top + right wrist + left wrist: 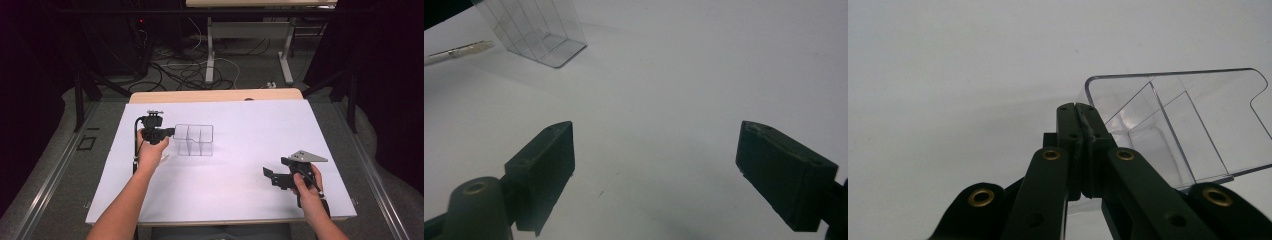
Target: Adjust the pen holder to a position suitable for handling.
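A clear plastic organizer (pixel 194 139) with three compartments stands on the white sheet left of centre. My left gripper (pixel 171 132) is level with its left end and points right. In the left gripper view the jaws (pixel 1076 106) are pressed together at the organizer's (pixel 1193 120) near corner. Whether the thin wall is pinched between the pads I cannot tell. My right gripper (pixel 272 177) rests low at the right front of the sheet and points left. Its jaws (pixel 656 135) stand wide open over bare sheet with nothing between them. The organizer (pixel 544 35) lies far ahead of it.
A slim metallic pen (pixel 459 49) lies on the sheet beside the organizer, near the left hand (pixel 150 155). The white sheet (pixel 240 125) covers a wooden table. Desk legs and loose cables (pixel 200 70) are on the floor beyond the far edge.
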`<state>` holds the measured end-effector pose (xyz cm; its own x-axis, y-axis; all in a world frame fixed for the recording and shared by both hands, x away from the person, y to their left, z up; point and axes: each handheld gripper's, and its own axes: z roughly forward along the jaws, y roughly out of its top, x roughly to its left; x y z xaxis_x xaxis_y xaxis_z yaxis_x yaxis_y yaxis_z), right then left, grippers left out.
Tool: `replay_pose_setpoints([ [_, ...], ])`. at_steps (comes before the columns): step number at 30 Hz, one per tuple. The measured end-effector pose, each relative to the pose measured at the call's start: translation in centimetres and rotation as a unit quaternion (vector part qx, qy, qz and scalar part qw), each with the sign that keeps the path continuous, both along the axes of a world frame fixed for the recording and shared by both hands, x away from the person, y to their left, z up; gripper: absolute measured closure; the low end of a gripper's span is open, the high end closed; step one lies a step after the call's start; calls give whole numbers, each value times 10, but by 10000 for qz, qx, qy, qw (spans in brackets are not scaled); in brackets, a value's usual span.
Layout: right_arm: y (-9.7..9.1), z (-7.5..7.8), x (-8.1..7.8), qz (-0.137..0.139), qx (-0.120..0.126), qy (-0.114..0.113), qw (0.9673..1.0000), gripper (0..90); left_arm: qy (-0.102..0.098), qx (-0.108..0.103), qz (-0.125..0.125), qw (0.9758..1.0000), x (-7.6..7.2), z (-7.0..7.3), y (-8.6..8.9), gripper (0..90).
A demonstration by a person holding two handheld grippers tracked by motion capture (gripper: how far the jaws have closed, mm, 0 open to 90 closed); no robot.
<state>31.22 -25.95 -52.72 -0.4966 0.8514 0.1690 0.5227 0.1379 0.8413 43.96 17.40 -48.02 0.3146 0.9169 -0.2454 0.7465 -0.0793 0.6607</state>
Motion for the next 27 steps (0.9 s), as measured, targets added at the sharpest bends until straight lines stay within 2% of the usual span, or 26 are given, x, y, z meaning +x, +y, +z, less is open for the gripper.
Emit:
replay_pose_setpoints([
  [4, 1, 0, 0, 40, -25, -13, 10000, 153, 22, -14, -44, 10000, 0, 0, 1, 900],
  [8, 3, 0, 0, 59, -1, 3, 10000, 153, -89, -28, 35, 10000, -2, -1, -1, 900],
  [14, 4, -1, 1, 54, -4, 15, 10000, 153, -13, -40, -73, 10000, -5, -1, -3, 900],
  [17, 4, -1, 1, 73, -24, 4, 10000, 153, -69, -71, -100, 9999, -7, -2, -9, 900],
  [27, 4, -1, 1, 65, -13, 14, 10000, 153, -15, -153, -308, 9994, -12, -2, -32, 900],
])
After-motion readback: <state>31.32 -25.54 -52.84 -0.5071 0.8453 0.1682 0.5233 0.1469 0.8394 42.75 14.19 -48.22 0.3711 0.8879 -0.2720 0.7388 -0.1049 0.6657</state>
